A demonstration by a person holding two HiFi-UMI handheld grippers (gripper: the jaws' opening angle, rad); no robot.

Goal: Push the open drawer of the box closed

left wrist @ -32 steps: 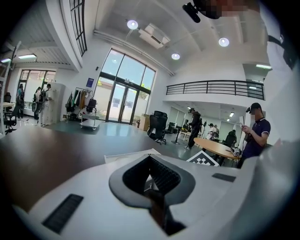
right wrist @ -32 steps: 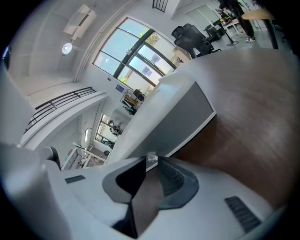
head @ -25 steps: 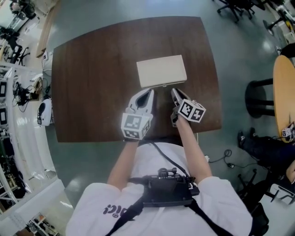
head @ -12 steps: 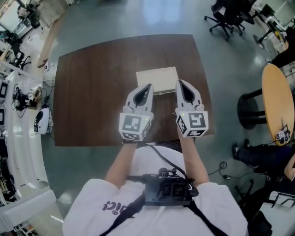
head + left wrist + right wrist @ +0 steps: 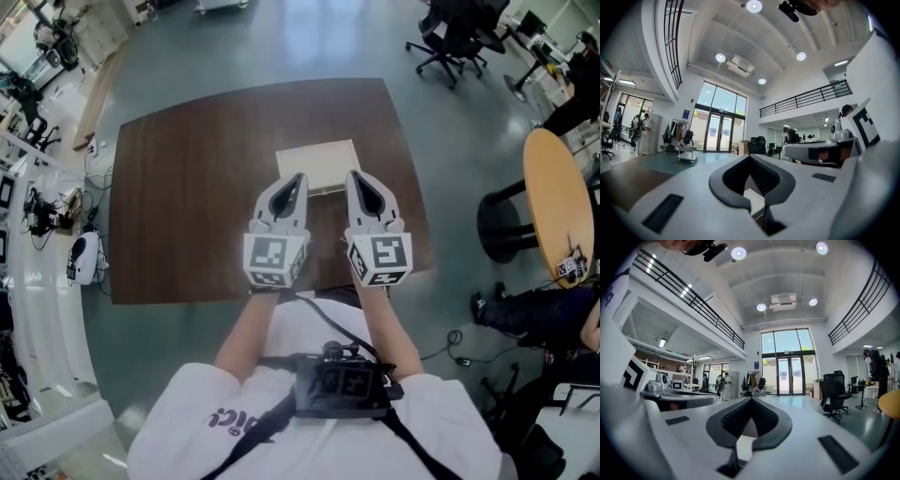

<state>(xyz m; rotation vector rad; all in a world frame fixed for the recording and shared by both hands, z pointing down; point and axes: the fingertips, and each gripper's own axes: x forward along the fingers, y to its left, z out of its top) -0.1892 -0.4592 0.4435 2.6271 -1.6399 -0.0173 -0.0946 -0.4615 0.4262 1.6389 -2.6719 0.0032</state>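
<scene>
Box (image 5: 317, 159): sitting mid-table (image 5: 187, 187), just beyond both grippers' tips; drawer (image 5: 325, 187) looking nearly flush
Left gripper (image 5: 298, 177): hovering, jaws together, empty
Right gripper (image 5: 354, 176): hovering, jaws together, empty
Technique: pressing squarely on the drawer front; avoiding shoving the box

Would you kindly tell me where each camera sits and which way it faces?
Head view: on the person's head, looking steeply down at the table and box; forearms, shirt, left gripper and right gripper show.
Left gripper view: rides the left gripper, looking along its shut fingers across the hall; the right gripper shows at right.
Right gripper view: rides the right gripper, likewise along shut fingers; the left gripper shows at left.
Shared: both gripper views face the same glass doors.
</scene>
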